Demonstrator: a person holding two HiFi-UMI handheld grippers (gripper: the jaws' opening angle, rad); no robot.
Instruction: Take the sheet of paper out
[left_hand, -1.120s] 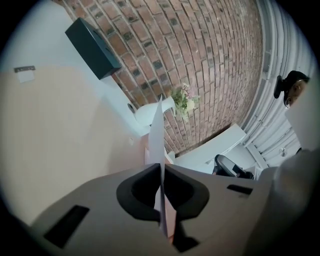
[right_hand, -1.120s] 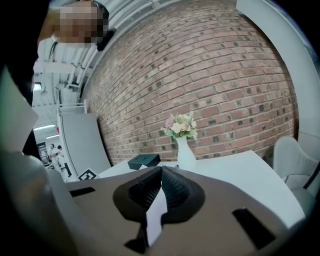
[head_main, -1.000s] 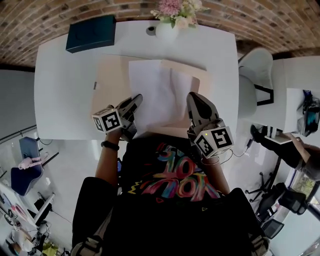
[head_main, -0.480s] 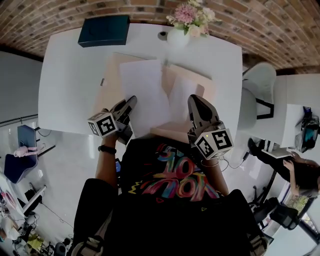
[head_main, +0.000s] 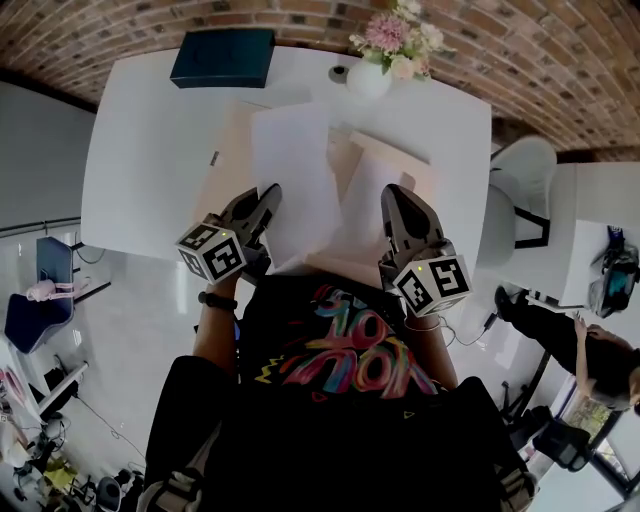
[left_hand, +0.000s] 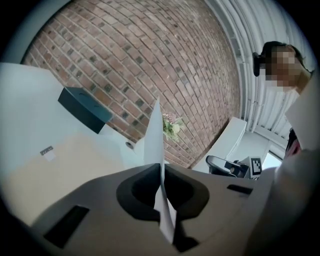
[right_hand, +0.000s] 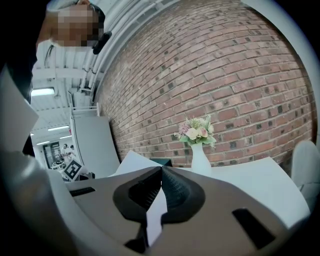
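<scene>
Now we are pinching the sheet of paper (head_main: 290, 165) in the left tool (head_main: 270, 192) and a white edge (right_hand: 156, 210) in the right tool (head_main: 392, 195).

Left gripper (left_hand: 161, 172) clamps paper (left_hand: 154, 145) — edge-on.
</scene>
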